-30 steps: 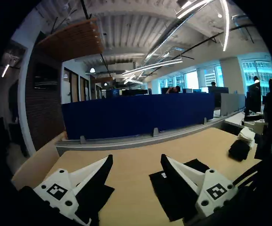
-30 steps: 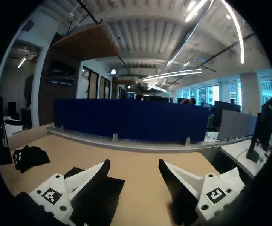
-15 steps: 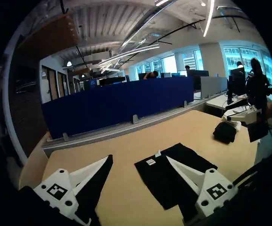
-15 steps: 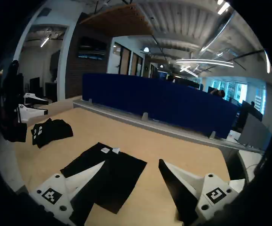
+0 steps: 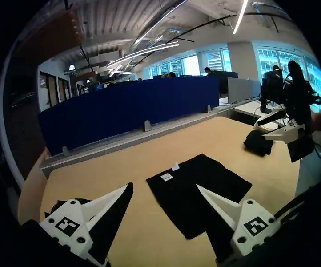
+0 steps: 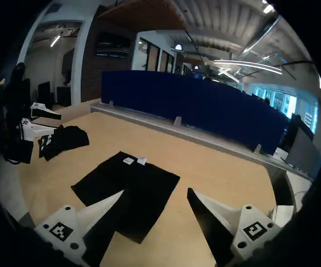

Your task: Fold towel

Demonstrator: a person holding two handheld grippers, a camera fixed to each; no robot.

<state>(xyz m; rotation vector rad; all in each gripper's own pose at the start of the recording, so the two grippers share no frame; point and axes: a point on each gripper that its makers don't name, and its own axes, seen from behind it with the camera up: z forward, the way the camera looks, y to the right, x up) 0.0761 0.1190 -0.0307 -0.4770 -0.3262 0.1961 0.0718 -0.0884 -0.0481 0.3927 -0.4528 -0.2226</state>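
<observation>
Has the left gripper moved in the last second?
Yes. The left gripper has lifted back off the black towel, which now lies farther ahead of it, and turned right: the blue partition sits further left in its view.

I am looking into a big office. A long tan desk (image 5: 182,142) has a low blue wall (image 5: 129,111) behind it. Far off I see computer screens (image 5: 269,89) on more desks, tall windows (image 5: 289,58), long strip lights (image 5: 142,50) and bare pipes (image 5: 158,13) up high.
</observation>
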